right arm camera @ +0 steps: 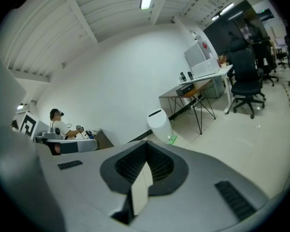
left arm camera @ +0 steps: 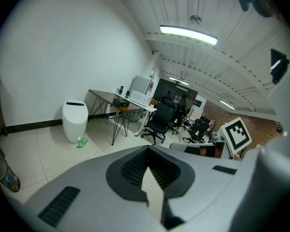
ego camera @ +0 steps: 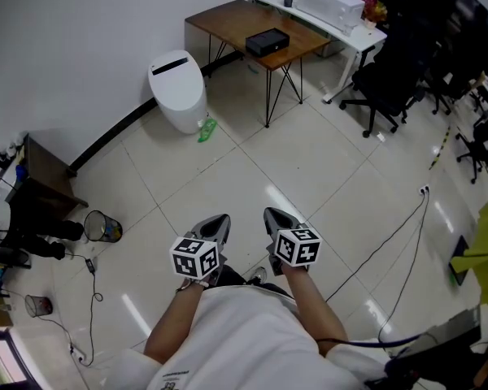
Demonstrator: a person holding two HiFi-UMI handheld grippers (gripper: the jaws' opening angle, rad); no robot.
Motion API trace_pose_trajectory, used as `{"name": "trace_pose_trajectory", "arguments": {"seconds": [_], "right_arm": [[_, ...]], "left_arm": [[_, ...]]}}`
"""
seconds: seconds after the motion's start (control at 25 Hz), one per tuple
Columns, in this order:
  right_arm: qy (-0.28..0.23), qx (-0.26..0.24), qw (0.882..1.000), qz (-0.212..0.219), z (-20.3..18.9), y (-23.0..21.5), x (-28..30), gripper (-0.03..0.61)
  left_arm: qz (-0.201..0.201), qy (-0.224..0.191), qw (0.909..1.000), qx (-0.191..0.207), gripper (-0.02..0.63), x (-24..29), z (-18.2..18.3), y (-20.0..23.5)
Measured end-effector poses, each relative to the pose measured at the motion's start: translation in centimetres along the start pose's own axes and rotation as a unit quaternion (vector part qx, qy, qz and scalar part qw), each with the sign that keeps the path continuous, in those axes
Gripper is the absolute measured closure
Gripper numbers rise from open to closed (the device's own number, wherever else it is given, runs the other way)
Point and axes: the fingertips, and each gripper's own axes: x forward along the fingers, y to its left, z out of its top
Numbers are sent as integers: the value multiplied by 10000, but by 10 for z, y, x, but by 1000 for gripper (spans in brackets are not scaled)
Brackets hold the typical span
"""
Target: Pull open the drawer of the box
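Observation:
The black box (ego camera: 267, 41) lies on a brown wooden table (ego camera: 228, 19) by the far wall, several steps away from me. It is also visible as a small dark shape, the box (left arm camera: 121, 102) in the left gripper view and the box (right arm camera: 185, 89) in the right gripper view. I hold both grippers close to my body, side by side above the tiled floor. My left gripper (ego camera: 220, 220) is shut with nothing in it, and so is my right gripper (ego camera: 275, 215). In their own views the left gripper (left arm camera: 147, 151) and the right gripper (right arm camera: 146, 146) show closed jaws pointing across the room.
A white bin (ego camera: 179, 88) stands left of the table, with a green item (ego camera: 206, 129) on the floor beside it. A white desk (ego camera: 342, 23) and black office chairs (ego camera: 390, 80) fill the right. A wire basket (ego camera: 103, 227) and a cable (ego camera: 390, 242) lie on the floor. A person (right arm camera: 58, 124) sits at the left.

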Motion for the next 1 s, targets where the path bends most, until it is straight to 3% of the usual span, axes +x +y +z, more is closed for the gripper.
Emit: {"name": "trace_pose_trajectory", "arguments": {"seconds": [0.44, 1.0], "right_arm": [[121, 109, 9998, -132, 8, -24, 29, 592], [192, -85, 9995, -243, 90, -92, 101, 592]], "left_arm": [[-131, 148, 9998, 9, 612, 40, 15, 18], [-363, 111, 9992, -121, 612, 161, 95, 54]]}}
